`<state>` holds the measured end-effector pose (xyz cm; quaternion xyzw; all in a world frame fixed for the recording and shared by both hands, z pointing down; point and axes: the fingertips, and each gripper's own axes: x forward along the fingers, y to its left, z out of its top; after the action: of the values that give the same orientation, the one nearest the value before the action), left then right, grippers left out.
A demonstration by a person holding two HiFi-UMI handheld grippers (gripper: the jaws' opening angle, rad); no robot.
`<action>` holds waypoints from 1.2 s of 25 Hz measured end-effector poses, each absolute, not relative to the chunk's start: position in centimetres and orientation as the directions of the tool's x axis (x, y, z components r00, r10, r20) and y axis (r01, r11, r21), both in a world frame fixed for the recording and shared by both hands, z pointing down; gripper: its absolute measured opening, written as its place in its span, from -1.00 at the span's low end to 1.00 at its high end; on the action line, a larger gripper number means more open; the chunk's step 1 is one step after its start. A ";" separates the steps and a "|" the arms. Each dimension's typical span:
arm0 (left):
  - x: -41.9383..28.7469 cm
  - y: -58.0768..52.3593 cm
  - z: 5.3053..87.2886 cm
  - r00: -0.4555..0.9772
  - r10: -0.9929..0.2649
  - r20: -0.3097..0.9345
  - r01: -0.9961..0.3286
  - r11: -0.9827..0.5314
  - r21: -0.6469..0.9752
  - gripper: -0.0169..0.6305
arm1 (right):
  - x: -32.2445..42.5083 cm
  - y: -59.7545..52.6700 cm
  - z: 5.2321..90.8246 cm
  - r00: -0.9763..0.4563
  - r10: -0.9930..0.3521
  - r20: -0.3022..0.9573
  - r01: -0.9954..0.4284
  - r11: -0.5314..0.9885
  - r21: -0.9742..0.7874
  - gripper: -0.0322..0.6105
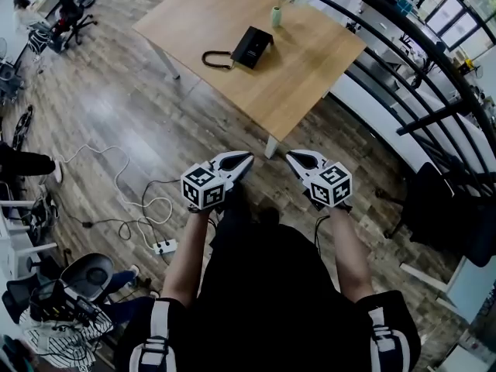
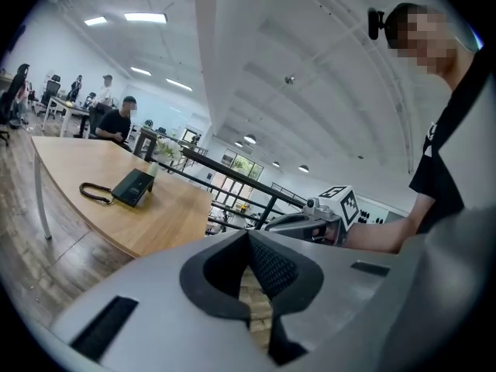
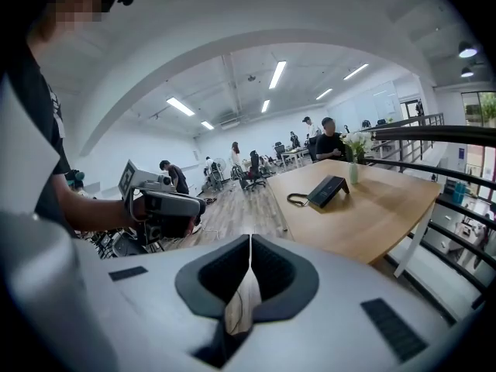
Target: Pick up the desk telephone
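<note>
A black desk telephone with a coiled cord lies on the wooden table, far ahead of me in the head view. It also shows small in the left gripper view as the telephone and in the right gripper view as the telephone. My left gripper and right gripper hang side by side over the floor, short of the table's near corner. Both are shut with nothing between their jaws. The left gripper and right gripper show their pads pressed together.
A small green vase with white flowers stands behind the telephone. White cables and a power strip lie on the floor at left. A dark railing runs along the right. A black chair stands right. People sit at desks farther off.
</note>
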<state>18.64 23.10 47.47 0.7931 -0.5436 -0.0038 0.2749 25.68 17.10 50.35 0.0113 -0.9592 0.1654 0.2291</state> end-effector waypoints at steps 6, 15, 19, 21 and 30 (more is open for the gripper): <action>15.4 22.1 47.3 0.418 -0.861 0.291 -0.856 -0.266 0.443 -0.88 | 22.7 16.7 50.6 -0.890 0.053 0.453 -0.105 0.942 -0.318 -0.82; 10.1 21.2 47.6 0.436 -0.852 0.291 -0.847 -0.279 0.452 -0.88 | 17.9 15.8 50.9 -0.884 0.028 0.467 -0.137 0.939 -0.315 -0.82; 7.6 20.6 47.8 0.453 -0.842 0.294 -0.842 -0.295 0.452 -0.88 | 15.6 15.3 51.3 -0.881 0.010 0.473 -0.157 0.937 -0.313 -0.82; 6.3 20.3 47.8 0.461 -0.837 0.293 -0.839 -0.304 0.451 -0.88 | 14.4 15.2 51.3 -0.881 -0.001 0.472 -0.169 0.935 -0.312 -0.82; 2.4 19.3 48.0 0.502 -0.816 0.286 -0.822 -0.348 0.451 -0.88 | 11.2 14.9 51.9 -0.873 -0.049 0.485 -0.225 0.923 -0.311 -0.82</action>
<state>2.36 19.33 48.00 0.8209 -0.4988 0.0055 0.2780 11.22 14.94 51.92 0.0720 -0.9505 0.1819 0.2413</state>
